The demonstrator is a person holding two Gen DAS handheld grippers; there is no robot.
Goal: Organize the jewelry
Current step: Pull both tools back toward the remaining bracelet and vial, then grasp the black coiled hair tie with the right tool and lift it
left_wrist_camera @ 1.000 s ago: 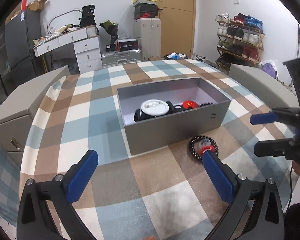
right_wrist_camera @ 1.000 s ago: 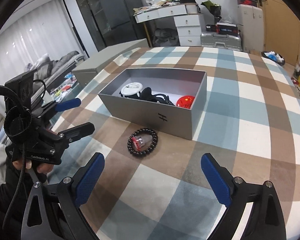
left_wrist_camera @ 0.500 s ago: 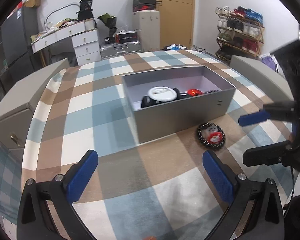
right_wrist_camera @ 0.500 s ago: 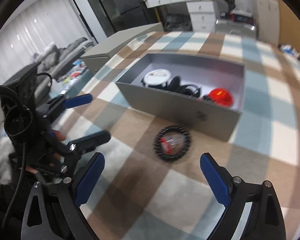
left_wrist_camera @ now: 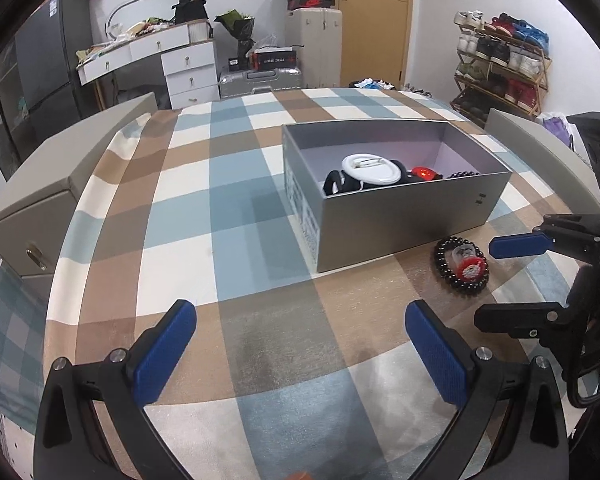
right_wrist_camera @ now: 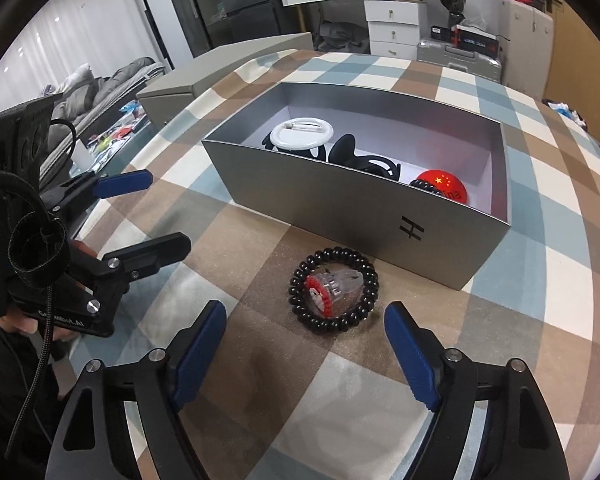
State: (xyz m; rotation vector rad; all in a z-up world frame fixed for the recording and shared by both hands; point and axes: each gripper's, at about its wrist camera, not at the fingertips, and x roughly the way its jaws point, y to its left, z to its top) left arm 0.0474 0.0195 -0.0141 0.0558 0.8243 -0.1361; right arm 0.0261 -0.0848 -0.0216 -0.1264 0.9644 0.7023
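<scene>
Jewelry to be sorted lies on the checked blue, brown and cream cloth (right_wrist_camera: 520,280) of the counter: a black beaded bracelet (right_wrist_camera: 334,286) just beside the front wall of an open grey rectangular box (right_wrist_camera: 340,196), ringing a small clear-and-red plastic piece (right_wrist_camera: 332,286). Inside the box sit a round white disc (right_wrist_camera: 302,135), black items (right_wrist_camera: 356,156) and a red round badge (right_wrist_camera: 444,188). The right gripper (right_wrist_camera: 304,350) hangs near the bracelet, its jaws closing with nothing yet between them. The left gripper (left_wrist_camera: 300,348) has its jaws spread wide over bare cloth.
</scene>
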